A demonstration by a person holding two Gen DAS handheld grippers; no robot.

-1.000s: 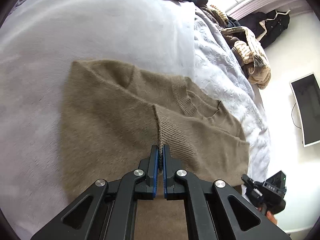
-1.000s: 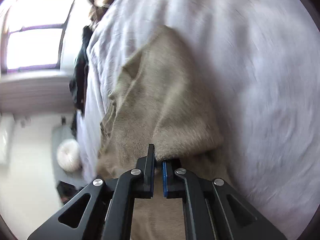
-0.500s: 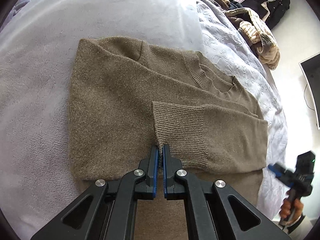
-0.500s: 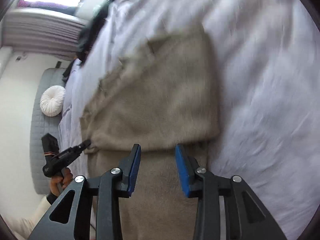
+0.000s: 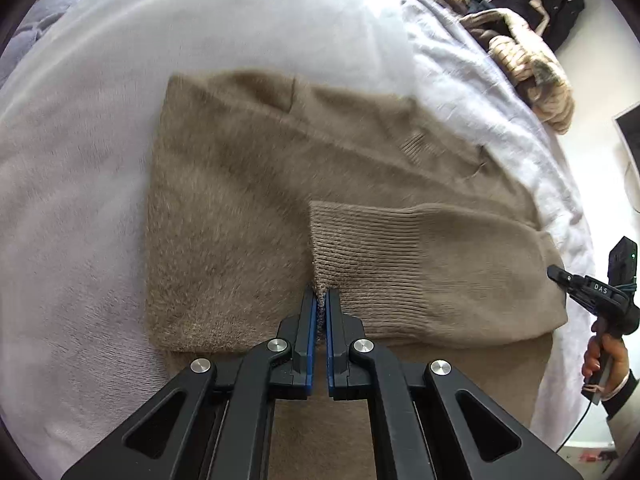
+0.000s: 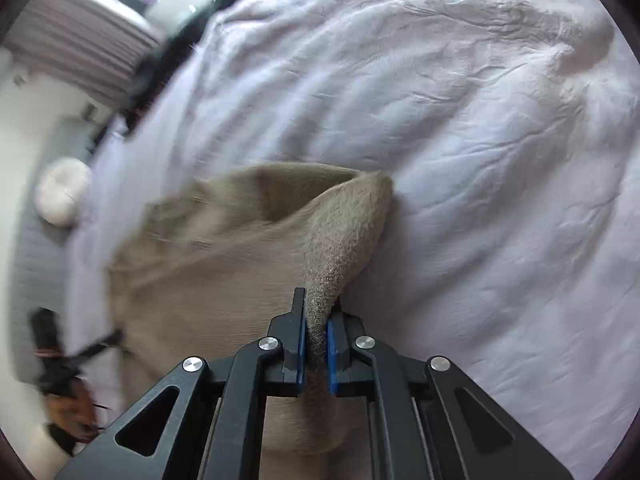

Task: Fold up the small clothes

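A tan knit sweater [image 5: 240, 208] lies on the pale bedspread [image 5: 80, 200], one sleeve folded across its body. My left gripper [image 5: 320, 300] is shut on the corner of the ribbed sleeve cuff [image 5: 352, 248]. In the right wrist view my right gripper [image 6: 316, 320] has its jaws closing on a raised fold at the edge of the sweater [image 6: 344, 240], and the blue pads press on the cloth. From the left wrist view the right gripper [image 5: 556, 273] shows at the sweater's right edge, held by a hand [image 5: 604, 360].
A heap of striped and dark clothes [image 5: 528, 56] lies at the far right of the bed. The bedspread [image 6: 480, 140] is wrinkled beyond the sweater. A round white cushion [image 6: 60, 196] sits on a grey seat past the bed's edge.
My right gripper let go of the sweater, opened, moved to the sweater's side edge and shut on a fold there. My left gripper kept its hold on the cuff and lowered it slightly.
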